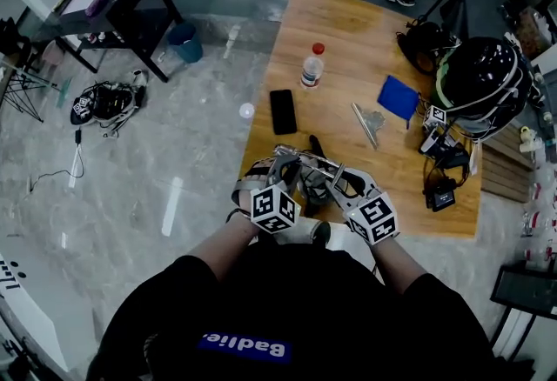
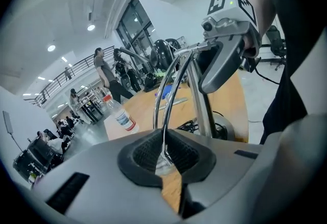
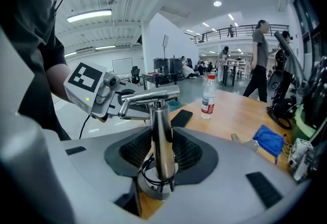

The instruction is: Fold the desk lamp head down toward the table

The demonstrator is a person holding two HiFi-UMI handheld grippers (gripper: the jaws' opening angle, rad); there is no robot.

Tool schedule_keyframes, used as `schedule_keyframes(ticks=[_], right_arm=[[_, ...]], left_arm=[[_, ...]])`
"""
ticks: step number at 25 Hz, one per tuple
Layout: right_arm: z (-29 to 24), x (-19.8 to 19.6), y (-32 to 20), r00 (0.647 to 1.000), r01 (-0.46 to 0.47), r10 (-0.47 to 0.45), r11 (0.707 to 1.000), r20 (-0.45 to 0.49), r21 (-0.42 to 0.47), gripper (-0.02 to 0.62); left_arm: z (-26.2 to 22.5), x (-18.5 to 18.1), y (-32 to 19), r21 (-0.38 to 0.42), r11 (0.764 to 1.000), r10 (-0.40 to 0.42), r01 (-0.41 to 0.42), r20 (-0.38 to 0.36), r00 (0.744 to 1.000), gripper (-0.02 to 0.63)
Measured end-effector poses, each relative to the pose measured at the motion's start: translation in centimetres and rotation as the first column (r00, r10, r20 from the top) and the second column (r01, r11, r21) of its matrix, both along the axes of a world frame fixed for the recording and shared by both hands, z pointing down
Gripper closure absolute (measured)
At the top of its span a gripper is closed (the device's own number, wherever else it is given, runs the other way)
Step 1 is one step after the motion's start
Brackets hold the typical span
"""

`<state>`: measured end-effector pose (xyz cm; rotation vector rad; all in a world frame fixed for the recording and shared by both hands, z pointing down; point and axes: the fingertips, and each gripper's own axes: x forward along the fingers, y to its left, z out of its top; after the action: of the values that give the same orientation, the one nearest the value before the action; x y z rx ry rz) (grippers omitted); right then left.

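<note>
Left gripper (image 2: 164,159) has its jaws pressed together on a thin, curved chrome strip (image 2: 171,90), the upper part of a silver metal desk lamp (image 1: 309,163). From the pads the strip rises and bends over toward the top of the lamp's upright chrome post (image 3: 161,136).

The right gripper (image 3: 161,161) pinches that post low down, just above the lamp's round metal base (image 3: 156,187). Its jaws stand wide around the cylinder and both pads touch it. A short horizontal chrome bar (image 3: 150,96) sits across the top of the post, and its far end reaches the left gripper.

In the head view both grippers meet at the lamp. It stands on the light wooden table (image 1: 348,31), close to the edge nearest the person.

Just beyond the lamp lies a flat black phone (image 1: 283,111). Farther back stands a clear plastic bottle with a red cap (image 1: 312,66). A folded blue cloth (image 1: 399,96) and a small silver metal tool (image 1: 367,121) lie to the right. A glossy black helmet (image 1: 483,75) rests at the table's right edge.
</note>
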<state>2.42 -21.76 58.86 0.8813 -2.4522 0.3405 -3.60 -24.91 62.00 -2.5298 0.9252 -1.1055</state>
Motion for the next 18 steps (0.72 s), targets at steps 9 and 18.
schedule_keyframes(ticks=[9,18], right_arm=[[-0.9,0.6,2.5,0.98,-0.198,0.198,0.98,0.014,0.026,0.442],[-3.7,2.3,11.4,0.94,-0.165,0.173,0.985,0.293,-0.051,0.443]], left_arm=[[-4.3,-3.1,3.6,-0.089,0.996,-0.039,0.013,-0.299,0.954,0.546],[-9.8,-0.8,12.3,-0.281,0.959,-0.184,0.021,-0.568,0.802,0.549]])
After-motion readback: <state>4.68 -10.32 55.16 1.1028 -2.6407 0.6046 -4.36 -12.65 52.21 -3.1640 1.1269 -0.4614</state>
